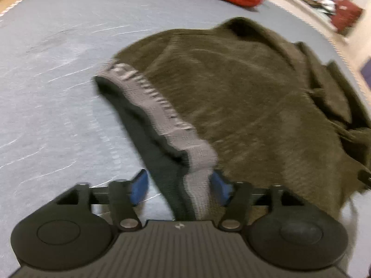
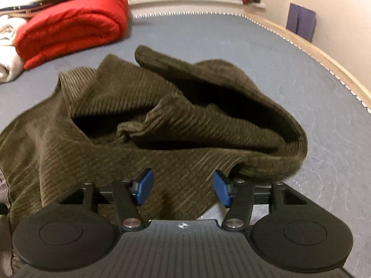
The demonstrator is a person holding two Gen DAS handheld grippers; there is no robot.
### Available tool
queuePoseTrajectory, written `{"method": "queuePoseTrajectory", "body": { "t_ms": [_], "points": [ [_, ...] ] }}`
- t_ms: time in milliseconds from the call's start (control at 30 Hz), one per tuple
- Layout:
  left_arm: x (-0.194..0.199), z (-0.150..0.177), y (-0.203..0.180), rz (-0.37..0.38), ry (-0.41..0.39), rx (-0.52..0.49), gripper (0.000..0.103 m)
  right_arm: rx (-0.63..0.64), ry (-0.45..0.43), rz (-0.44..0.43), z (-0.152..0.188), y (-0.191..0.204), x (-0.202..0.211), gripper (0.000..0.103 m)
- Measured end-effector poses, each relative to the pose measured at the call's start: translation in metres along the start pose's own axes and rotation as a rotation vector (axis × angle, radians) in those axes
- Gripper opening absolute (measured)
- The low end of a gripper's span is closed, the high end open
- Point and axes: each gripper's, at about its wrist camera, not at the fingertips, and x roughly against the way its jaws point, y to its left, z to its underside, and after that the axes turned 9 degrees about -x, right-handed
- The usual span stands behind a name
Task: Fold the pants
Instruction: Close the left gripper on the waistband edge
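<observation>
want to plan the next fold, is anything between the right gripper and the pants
Nothing visible. The right gripper is open with the olive pants lying directly between its fingers; the red blanket sits far beyond.

We see the left gripper (image 1: 180,186) from its own wrist camera, its black body filling the lower frame and its two blue-padded fingers (image 1: 138,188) spread apart — the jaws stand wide, with the grey waistband of the pants (image 1: 231,97) running between them, though blur hides whether either pad touches it. The right gripper (image 2: 183,188) is posed alike in its own view, level and pointing forward, its blue fingertips (image 2: 145,186) parted over the olive cloth — neither pad visibly presses on the fabric beneath.
</observation>
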Motion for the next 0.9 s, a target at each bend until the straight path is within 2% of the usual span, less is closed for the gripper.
{"method": "queuePoseTrajectory", "body": {
  "t_ms": [67, 167, 300, 600, 667, 700, 733, 767, 833, 900],
  "points": [
    [-0.002, 0.004, 0.002, 0.004, 0.022, 0.039, 0.074, -0.002, 0.016, 0.000, 0.000, 0.003, -0.002, 0.064],
    [-0.009, 0.006, -0.001, 0.035, 0.032, 0.018, 0.078, 0.007, 0.022, 0.003, 0.002, 0.006, -0.005, 0.067],
    [-0.015, 0.007, -0.003, 0.036, 0.038, 0.009, 0.082, -0.004, 0.034, -0.003, -0.002, 0.007, -0.009, 0.069],
    [-0.011, 0.014, -0.016, 0.055, 0.009, -0.059, 0.080, -0.006, 0.032, -0.012, -0.005, 0.016, -0.009, 0.073],
    [-0.009, 0.018, -0.019, 0.053, -0.010, -0.086, 0.076, -0.006, 0.028, -0.014, -0.006, 0.018, -0.008, 0.074],
    [-0.008, 0.019, -0.020, 0.057, -0.018, -0.099, 0.071, -0.004, 0.024, -0.016, -0.006, 0.019, -0.007, 0.074],
    [-0.006, 0.021, -0.021, 0.059, -0.027, -0.115, 0.061, -0.002, 0.021, -0.018, -0.006, 0.019, -0.006, 0.074],
    [-0.004, 0.021, -0.021, 0.059, -0.035, -0.130, 0.058, -0.001, 0.016, -0.019, -0.006, 0.020, -0.005, 0.074],
    [0.002, 0.021, -0.019, 0.070, -0.066, -0.168, 0.042, 0.005, 0.003, -0.021, -0.008, 0.021, -0.002, 0.074],
    [0.012, 0.020, -0.014, 0.088, -0.103, -0.189, 0.032, -0.002, -0.010, -0.038, -0.010, 0.020, 0.001, 0.074]
  ]
}}
